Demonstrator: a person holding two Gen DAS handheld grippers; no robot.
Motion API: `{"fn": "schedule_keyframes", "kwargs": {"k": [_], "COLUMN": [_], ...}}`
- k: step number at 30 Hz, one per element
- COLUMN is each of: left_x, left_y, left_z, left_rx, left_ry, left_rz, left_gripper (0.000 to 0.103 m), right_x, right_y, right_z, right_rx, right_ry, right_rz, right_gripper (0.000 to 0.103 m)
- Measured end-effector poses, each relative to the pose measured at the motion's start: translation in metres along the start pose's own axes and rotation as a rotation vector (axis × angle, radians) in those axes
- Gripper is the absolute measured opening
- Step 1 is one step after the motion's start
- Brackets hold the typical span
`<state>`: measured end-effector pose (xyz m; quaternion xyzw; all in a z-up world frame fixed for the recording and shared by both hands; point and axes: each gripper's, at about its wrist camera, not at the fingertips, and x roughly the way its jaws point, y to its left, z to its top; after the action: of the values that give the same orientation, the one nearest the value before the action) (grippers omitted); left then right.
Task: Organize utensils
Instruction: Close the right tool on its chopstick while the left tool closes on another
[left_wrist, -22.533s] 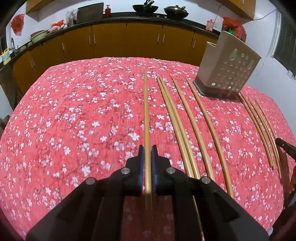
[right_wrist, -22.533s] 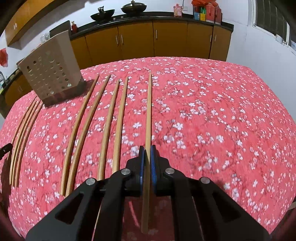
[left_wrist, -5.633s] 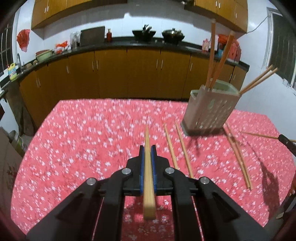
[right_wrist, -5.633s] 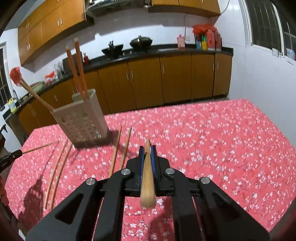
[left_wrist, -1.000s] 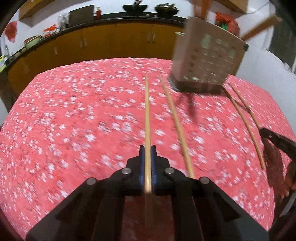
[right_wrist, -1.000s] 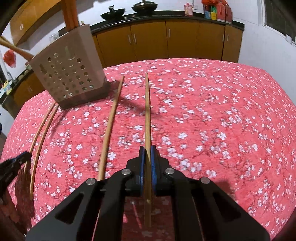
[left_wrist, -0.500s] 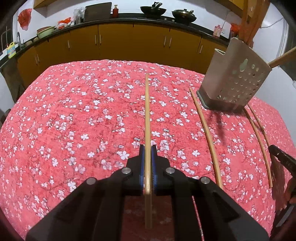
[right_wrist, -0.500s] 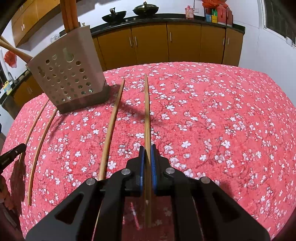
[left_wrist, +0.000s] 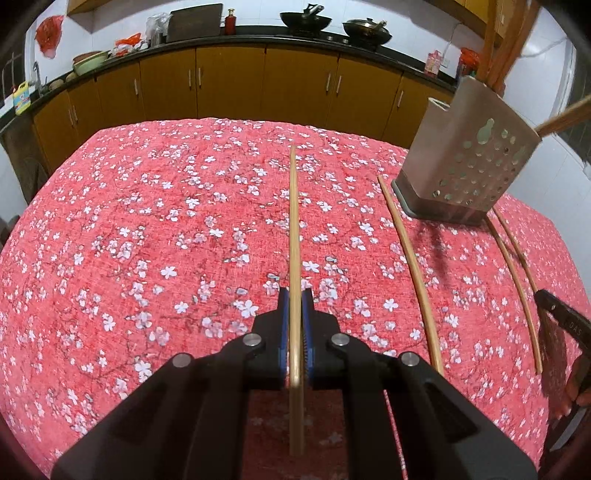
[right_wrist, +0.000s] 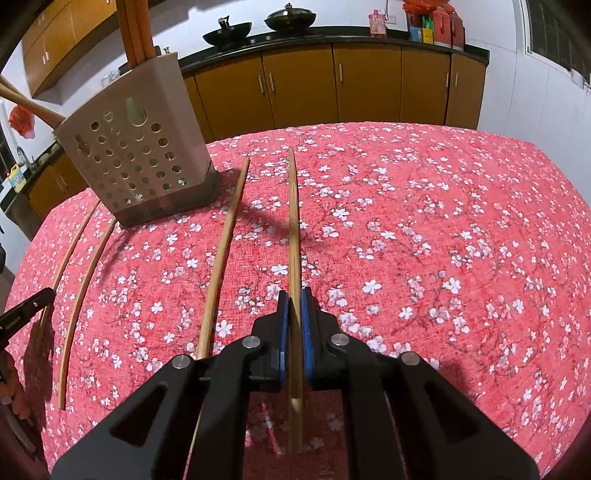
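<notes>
The left gripper is clamped on a chopstick that runs straight away from it over the red floral tablecloth. The right gripper likewise pinches its own chopstick, lying along the cloth. Between the two held sticks lies a loose chopstick. The perforated holder stands at the far side, just beyond that one, with several chopsticks upright or leaning in it. Two thin chopsticks lie on the cloth near the holder, and brown cabinets line the far wall
</notes>
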<state>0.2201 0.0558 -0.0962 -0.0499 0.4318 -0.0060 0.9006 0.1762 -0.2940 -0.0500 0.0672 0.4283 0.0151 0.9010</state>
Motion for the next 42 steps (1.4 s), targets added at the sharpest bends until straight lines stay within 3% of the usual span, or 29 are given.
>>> {"fn": "schedule_keyframes", "kwargs": {"k": [42], "left_x": [-0.011], "left_y": [-0.005], "left_z": [-0.014], "left_rx": [0.059], "left_ry": [0.004], "left_rz": [0.021], "left_gripper": [0.009], "right_x": [-0.016], "right_y": [0.002], "right_z": [-0.011], "right_rx": [-0.015], "right_ry": [0.004], "right_rz": [0.000], "right_gripper": [0.008]}}
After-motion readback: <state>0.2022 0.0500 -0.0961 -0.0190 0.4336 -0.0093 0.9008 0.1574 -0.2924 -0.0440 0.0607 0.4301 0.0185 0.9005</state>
